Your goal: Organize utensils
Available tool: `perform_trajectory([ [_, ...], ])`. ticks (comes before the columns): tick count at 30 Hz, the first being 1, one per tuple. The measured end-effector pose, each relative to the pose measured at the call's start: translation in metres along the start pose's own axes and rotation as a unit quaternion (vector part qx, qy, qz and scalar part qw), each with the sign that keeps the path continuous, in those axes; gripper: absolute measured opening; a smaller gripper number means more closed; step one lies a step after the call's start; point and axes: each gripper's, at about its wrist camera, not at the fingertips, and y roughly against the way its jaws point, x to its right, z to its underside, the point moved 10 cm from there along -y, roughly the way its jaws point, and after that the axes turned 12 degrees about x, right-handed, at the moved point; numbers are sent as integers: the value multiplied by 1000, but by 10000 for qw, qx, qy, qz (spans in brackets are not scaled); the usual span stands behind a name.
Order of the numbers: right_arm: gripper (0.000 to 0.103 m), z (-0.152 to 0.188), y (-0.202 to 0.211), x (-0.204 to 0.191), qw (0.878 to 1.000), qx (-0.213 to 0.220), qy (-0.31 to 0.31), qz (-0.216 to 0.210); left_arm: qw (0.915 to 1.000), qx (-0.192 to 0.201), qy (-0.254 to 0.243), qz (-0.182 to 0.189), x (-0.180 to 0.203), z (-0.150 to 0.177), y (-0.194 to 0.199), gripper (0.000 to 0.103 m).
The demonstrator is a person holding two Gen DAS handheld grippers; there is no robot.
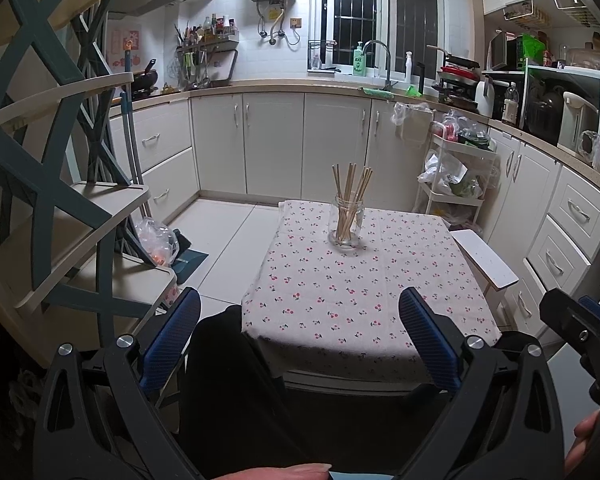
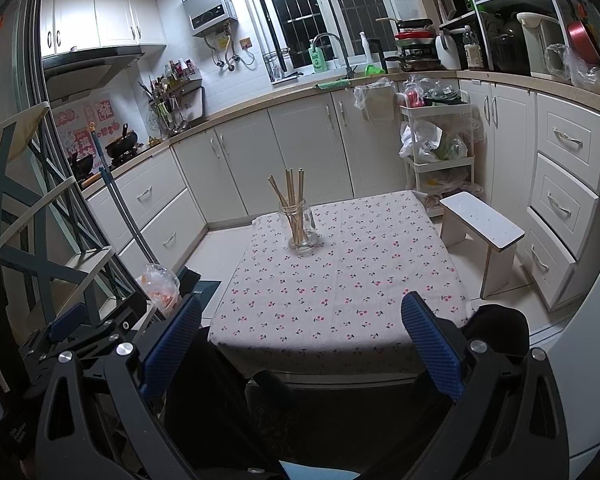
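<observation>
A clear glass jar (image 1: 347, 225) (image 2: 301, 227) stands upright toward the far end of a small table covered by a cherry-print cloth (image 1: 364, 292) (image 2: 340, 284). Several wooden chopsticks (image 1: 352, 188) (image 2: 291, 196) stand in it, fanned out above the rim. My left gripper (image 1: 300, 340) is open, held back at the table's near edge with nothing between its blue pads. My right gripper (image 2: 300, 344) is open too, also short of the near edge and holding nothing. The right gripper's tip (image 1: 580, 328) shows at the right of the left wrist view.
A white stool (image 1: 484, 258) (image 2: 484, 226) stands right of the table. A teal and cream shelf unit (image 1: 60, 184) rises on the left, with a plastic bag (image 2: 160, 284) at its foot. A white trolley (image 2: 436, 148) and kitchen cabinets line the back. Dark-clothed knees sit below the table edge.
</observation>
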Motion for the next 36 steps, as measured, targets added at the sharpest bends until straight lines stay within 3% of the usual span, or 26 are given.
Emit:
perform_trajectory([
  [4, 96, 0, 1, 0, 10000, 2, 1, -6, 10000, -14, 9, 2, 0, 2, 0, 95],
  [8, 96, 0, 0, 0, 10000, -6, -4, -4, 9997, 212, 42, -111, -4, -3, 5, 95],
  [16, 96, 6, 4, -8, 10000, 35, 44, 12, 9998, -68, 177, 33, -1, 6, 0, 95],
  [36, 96, 8, 6, -14, 10000, 15, 52, -8, 9996, -218, 141, 125, -4, 10, -3, 95],
])
